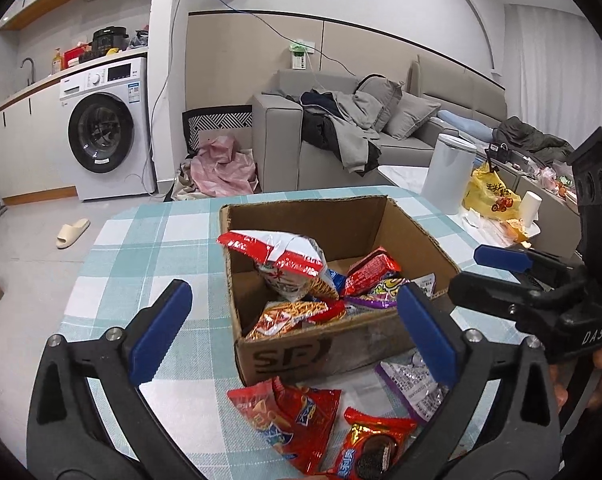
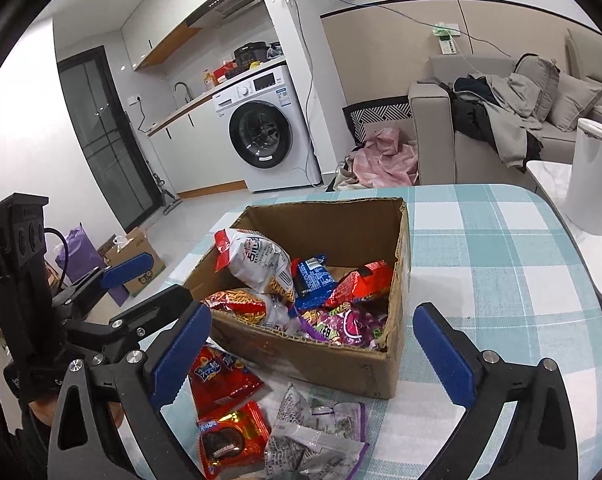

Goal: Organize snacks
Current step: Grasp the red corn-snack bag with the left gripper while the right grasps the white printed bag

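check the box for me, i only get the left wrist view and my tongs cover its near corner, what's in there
Observer: A purple candy pack lies in that corner of the cardboard box.
Operator: anything blue in there
Observer: Yes, a blue packet leans between the white snack bag and a red packet.
Operator: right tongs holding anything
Observer: No, the right tongs are open with nothing gripped.
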Tool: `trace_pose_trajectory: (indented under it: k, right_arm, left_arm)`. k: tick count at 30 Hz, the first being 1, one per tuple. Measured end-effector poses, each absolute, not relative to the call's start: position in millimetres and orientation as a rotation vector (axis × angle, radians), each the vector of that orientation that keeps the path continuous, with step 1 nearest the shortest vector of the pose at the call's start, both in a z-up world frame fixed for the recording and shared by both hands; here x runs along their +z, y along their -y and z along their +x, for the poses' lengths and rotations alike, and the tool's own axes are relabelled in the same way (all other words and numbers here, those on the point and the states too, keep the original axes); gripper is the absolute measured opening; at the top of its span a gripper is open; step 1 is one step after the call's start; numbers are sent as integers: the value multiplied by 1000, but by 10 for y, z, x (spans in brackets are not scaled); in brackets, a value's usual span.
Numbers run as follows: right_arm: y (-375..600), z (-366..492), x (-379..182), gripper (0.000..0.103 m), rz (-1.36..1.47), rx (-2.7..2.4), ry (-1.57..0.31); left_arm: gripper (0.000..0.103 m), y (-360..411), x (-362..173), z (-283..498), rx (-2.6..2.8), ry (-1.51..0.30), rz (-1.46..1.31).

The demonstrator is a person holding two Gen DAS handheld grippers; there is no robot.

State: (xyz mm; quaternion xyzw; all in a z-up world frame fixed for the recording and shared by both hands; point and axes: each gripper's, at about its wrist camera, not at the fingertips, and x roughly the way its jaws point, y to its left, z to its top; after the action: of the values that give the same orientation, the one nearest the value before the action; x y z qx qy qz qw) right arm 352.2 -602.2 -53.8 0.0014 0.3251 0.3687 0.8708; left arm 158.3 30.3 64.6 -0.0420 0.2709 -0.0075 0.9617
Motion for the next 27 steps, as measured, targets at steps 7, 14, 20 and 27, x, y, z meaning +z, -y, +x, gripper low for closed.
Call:
trace_pose_trajectory:
  k: [7, 14, 20, 27]
  right_arm:
    - [6039, 3367, -554, 103, -16, 781, -679]
    - [6038, 3238, -675, 103, -73, 771, -694]
    - [6109, 3245, -777, 103, -74, 752, -717]
    - [6202, 3264, -894, 103, -77, 733, -753]
  left_arm:
    - [102, -355, 619, 1353, 3, -555, -91]
    - [102, -371, 552, 1158, 21, -562, -79]
    - [102, -379, 482, 1073, 15, -579, -91]
    - [102, -359, 350, 1096, 18, -618, -83]
